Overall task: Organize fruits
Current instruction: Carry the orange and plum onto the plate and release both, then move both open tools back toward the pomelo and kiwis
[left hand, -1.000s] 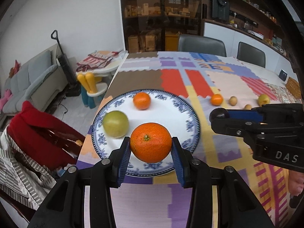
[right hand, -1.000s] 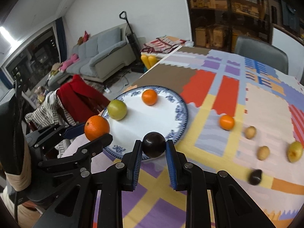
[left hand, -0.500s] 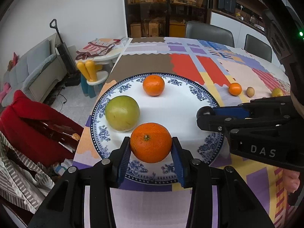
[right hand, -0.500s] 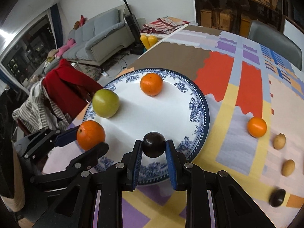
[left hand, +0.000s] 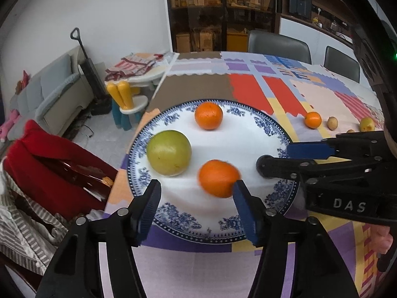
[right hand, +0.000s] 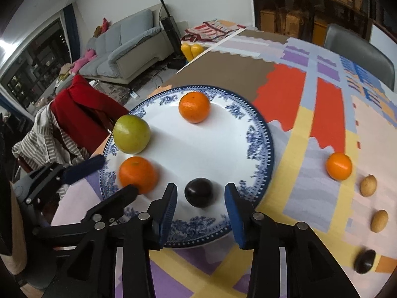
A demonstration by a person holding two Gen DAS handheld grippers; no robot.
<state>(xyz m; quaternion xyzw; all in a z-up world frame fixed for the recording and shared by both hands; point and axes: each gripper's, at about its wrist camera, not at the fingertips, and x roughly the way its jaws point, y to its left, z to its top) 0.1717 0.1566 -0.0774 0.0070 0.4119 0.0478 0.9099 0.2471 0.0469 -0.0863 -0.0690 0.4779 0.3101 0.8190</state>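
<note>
Both grippers hang over the near edge of the blue-patterned plate (right hand: 258, 134), each spread wide with nothing in its grasp, which reads as 2 fruits just set down. The left gripper (left hand: 196, 206) stands parted around an orange (left hand: 218, 177) that looks blurred and sits against the right finger's pad, apparently not yet settled. The right gripper (right hand: 201, 204) stands apart on either side of a dark plum (right hand: 198, 192) resting on the plate near its front rim, touching neither pad. A green apple (right hand: 131, 137) sits by the plate's left edge and a second orange (right hand: 194, 107) near its far rim, so the 4 pieces are spaced apart and not piled. Still out on the tablecloth (right hand: 322, 99), toward the right edge, lie a small orange (right hand: 339, 166), 2 tan fruits (right hand: 368, 185) and a dark fruit (right hand: 364, 260), presumably next to gather.
</note>
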